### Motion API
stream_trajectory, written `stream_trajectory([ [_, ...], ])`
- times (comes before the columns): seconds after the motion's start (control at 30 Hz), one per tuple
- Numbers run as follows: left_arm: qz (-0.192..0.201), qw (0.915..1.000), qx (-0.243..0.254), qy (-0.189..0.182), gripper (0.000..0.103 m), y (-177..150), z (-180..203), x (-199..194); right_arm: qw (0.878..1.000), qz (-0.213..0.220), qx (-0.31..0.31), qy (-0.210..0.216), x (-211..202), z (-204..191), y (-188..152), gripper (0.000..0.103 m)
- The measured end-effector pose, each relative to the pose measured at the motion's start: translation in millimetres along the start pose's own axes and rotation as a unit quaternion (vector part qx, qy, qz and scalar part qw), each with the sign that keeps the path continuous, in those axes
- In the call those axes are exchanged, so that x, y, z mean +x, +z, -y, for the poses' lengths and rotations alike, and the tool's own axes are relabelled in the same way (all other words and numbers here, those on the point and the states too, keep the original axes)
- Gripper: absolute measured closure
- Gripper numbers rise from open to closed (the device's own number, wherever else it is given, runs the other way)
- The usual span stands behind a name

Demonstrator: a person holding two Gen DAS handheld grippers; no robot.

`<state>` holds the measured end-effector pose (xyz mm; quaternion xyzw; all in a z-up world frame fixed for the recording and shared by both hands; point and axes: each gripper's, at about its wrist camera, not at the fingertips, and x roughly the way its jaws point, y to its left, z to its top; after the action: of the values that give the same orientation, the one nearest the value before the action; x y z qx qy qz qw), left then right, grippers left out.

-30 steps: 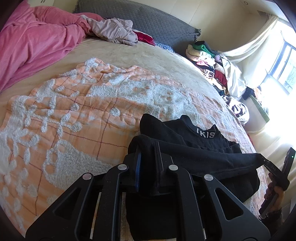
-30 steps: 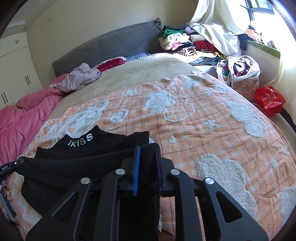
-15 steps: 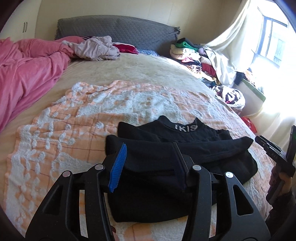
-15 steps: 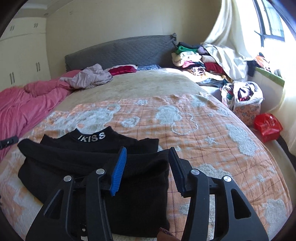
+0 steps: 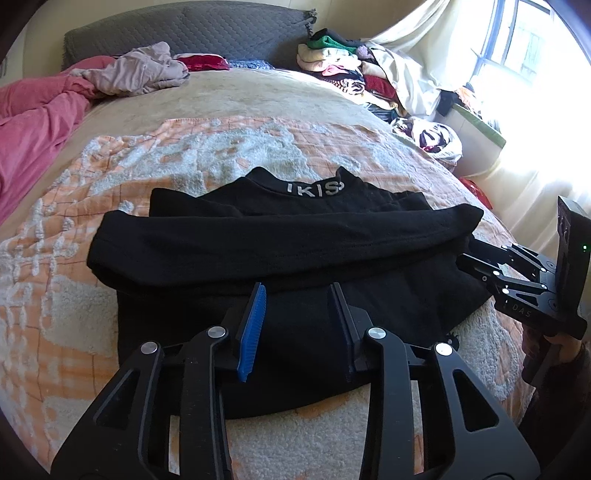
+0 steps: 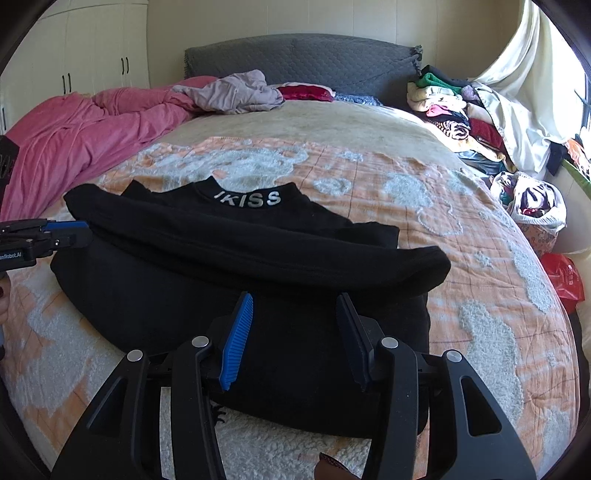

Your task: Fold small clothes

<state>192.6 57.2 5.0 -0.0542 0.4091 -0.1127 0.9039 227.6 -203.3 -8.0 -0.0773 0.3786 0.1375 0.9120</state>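
- Left wrist view: sunlit bedroom, with a wide bed (image 5: 229,96) covered by an orange blanket (image 5: 66,236) patterned in fluffy white patches.
- A grey headboard (image 5: 192,29) is seen at the far end, with a pink duvet (image 5: 33,122) bunched on the left and a pale crumpled garment (image 5: 140,72) beside it.
- A pile of clothes (image 5: 343,62) is stacked on the right near a bright window (image 5: 532,44).
- A black top (image 5: 280,243) is laid flat on the blanket, its collar printed in white letters and turned toward the headboard; one sleeve is folded across the body.
- The left gripper (image 5: 298,325) is held over the near hem of the top, its jaws spread apart with nothing between them.
- The right gripper (image 5: 476,254) is seen at the right edge, its tips just beside the folded sleeve's cuff; whether they touch the cloth cannot be told.

- Right wrist view: the same bed (image 6: 314,122) is shown, with white wardrobe doors (image 6: 96,51) at the back left.
- The black top (image 6: 258,251) is laid across the blanket (image 6: 480,295), its collar reading "IKISS".
- The right gripper (image 6: 295,332) is held above the top's lower part, its jaws wide apart and empty.
- The left gripper (image 6: 70,229) is seen at the left edge, next to the top's side; how far it is open cannot be told from this view.
- A red bag (image 6: 563,273) is seen beyond the bed's right edge.
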Motion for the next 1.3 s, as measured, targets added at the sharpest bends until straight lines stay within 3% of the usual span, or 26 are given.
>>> stream_trajectory([
  [0.17,-0.026,0.9996,0.008,0.011,0.076,-10,3,23,1.0,-0.027,0.0,-0.004,18,2,-5,0.057],
  [0.5,-0.029,0.9985,0.023,0.04,0.076,2,3,43,0.999,-0.035,0.016,0.01,43,11,7,0.057],
  [0.9,-0.031,0.9984,-0.027,0.041,0.072,39,-7,74,0.995,0.027,0.097,0.006,27,62,24,0.056],
  [1.0,-0.024,0.9978,-0.05,0.037,0.071,50,-14,77,0.993,0.043,0.114,0.006,19,75,25,0.046],
  [1.2,0.021,0.9952,-0.088,0.036,0.065,62,-28,54,0.99,0.038,0.132,-0.017,16,94,26,0.046],
  [1.3,0.04,0.9927,-0.099,0.056,0.062,59,-43,35,0.99,0.023,0.135,-0.025,23,101,25,0.046],
])
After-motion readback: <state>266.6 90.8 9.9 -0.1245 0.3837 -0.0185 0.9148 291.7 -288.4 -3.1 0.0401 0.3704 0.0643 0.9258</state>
